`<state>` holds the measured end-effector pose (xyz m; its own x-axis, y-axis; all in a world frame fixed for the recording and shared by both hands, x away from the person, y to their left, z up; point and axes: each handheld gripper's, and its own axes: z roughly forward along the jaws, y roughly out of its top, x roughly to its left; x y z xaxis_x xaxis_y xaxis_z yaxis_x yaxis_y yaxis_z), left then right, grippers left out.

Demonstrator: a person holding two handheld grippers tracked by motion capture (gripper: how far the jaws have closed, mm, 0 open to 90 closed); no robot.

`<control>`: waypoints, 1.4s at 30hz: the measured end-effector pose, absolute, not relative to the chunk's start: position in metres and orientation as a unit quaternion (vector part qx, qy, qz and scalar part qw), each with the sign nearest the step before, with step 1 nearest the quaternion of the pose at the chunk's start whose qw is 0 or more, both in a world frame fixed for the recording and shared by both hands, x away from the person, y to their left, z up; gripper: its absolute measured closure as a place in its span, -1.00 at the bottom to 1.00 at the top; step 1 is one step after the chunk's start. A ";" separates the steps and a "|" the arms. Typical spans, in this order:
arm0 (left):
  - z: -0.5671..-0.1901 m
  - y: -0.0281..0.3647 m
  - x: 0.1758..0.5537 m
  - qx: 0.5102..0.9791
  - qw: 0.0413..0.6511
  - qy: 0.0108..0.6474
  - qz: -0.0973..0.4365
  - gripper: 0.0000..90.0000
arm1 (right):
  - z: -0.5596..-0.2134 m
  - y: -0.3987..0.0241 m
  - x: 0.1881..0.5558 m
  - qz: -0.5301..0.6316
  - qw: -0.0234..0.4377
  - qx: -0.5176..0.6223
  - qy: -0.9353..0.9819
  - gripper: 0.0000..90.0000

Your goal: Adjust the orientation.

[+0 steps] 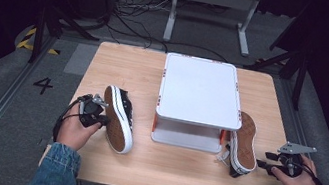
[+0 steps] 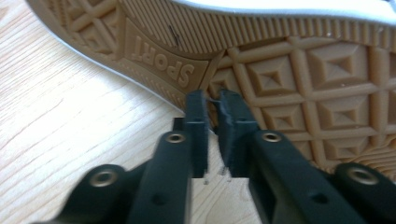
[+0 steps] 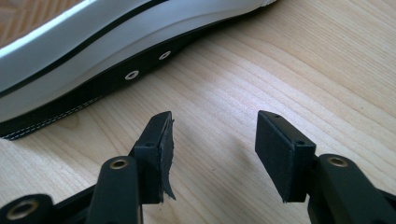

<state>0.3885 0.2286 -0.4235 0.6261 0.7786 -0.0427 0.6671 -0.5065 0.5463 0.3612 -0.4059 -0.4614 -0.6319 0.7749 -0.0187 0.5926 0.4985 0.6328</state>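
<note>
We lose the left shoe's (image 2: pixel 289 60) heel and toe past the left gripper view's edges, toward three and ten o'clock, and the white rack (image 1: pixel 201 91) hides the right shoe's (image 1: pixel 244 142) toe.

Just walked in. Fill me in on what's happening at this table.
A person works two handheld grippers at a wooden table with a white two-level rack in the middle. A sneaker lies tipped on its side at each side of the rack. The left gripper, jaws nearly together with nothing between them, sits right at the tan sole of the left sneaker. The right gripper rests open on the table beside the right sneaker, touching nothing.
</note>
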 end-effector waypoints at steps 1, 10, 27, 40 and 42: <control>-0.419 0.231 0.388 0.855 0.277 0.424 0.108 0.76 | -0.461 -0.406 0.361 0.300 0.152 0.402 0.852 0.06; -0.383 0.216 0.397 0.849 0.326 0.397 0.121 0.67 | -0.461 -0.405 0.359 0.298 0.153 0.403 0.852 0.06; -0.398 0.204 0.411 0.873 0.265 0.400 0.086 0.78 | -0.463 -0.403 0.358 0.294 0.153 0.398 0.855 0.06; -0.374 0.190 0.402 0.866 0.324 0.368 0.099 0.73 | -0.462 -0.403 0.360 0.294 0.155 0.397 0.855 0.05; -0.376 0.183 0.405 0.870 0.321 0.362 0.092 0.75 | -0.462 -0.402 0.359 0.294 0.156 0.397 0.855 0.05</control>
<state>0.4050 0.1833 -0.3765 0.7208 0.6894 -0.0721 0.5715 -0.5321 0.6247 0.3593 -0.4025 -0.4624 -0.6362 0.7708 -0.0322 0.5877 0.5112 0.6271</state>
